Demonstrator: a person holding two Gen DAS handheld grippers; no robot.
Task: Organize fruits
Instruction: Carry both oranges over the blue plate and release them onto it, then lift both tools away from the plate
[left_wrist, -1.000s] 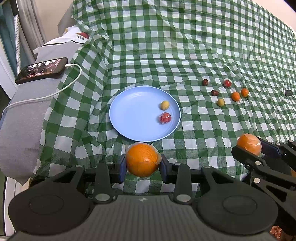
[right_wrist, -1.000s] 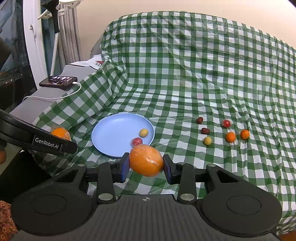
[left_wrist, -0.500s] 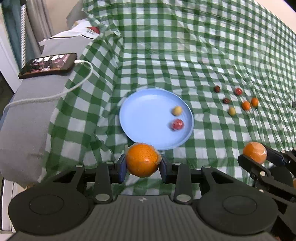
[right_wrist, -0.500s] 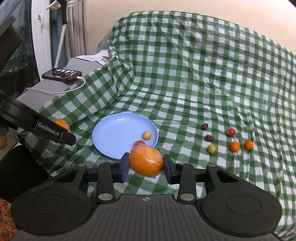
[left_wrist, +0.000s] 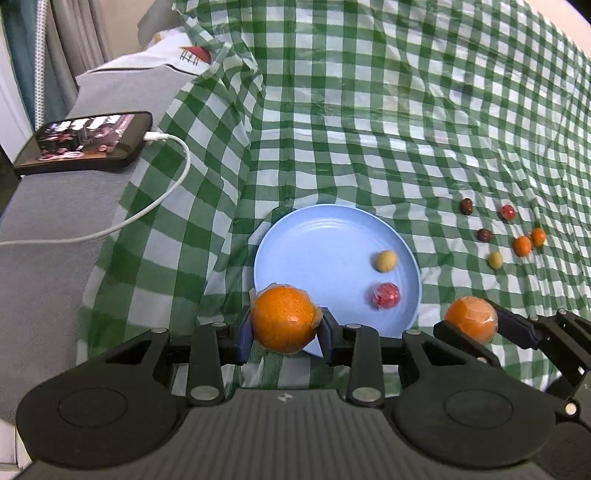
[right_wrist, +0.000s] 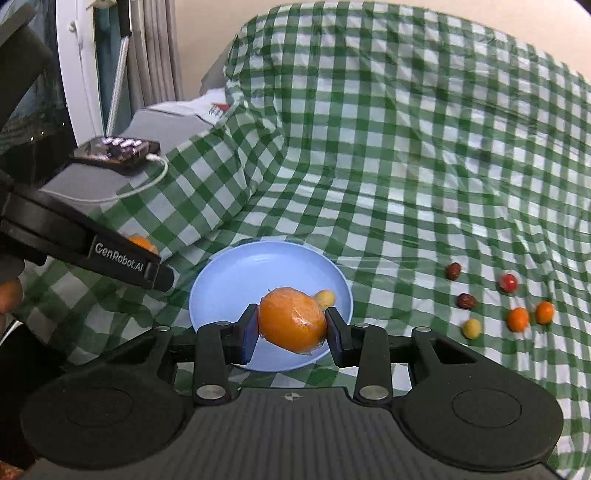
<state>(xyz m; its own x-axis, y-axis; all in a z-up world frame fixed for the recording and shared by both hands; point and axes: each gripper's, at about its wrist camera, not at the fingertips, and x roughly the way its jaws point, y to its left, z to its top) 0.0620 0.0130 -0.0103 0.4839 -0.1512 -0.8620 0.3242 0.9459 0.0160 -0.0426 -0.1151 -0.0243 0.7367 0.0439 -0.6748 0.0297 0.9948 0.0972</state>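
Observation:
My left gripper (left_wrist: 284, 323) is shut on a wrapped orange (left_wrist: 283, 318), held at the near rim of the blue plate (left_wrist: 314, 240). My right gripper (right_wrist: 291, 325) is shut on another wrapped orange (right_wrist: 291, 319), held over the near part of the plate (right_wrist: 240, 273). The right gripper and its orange (left_wrist: 471, 319) also show in the left wrist view, right of the plate. A small yellow fruit (left_wrist: 385, 260) and a red fruit (left_wrist: 386, 295) lie on the plate. Several small fruits (left_wrist: 522, 245) lie on the cloth to the right.
A green checked cloth (left_wrist: 369, 129) covers the surface. A phone (left_wrist: 85, 142) with a white cable (left_wrist: 147, 210) lies on the grey ledge at the left. A curtain and white frame (right_wrist: 85, 74) stand at the far left.
Both grippers moved forward toward the plate with their oranges. The right gripper's orange now hangs over the plate; the left one has reached its near rim.

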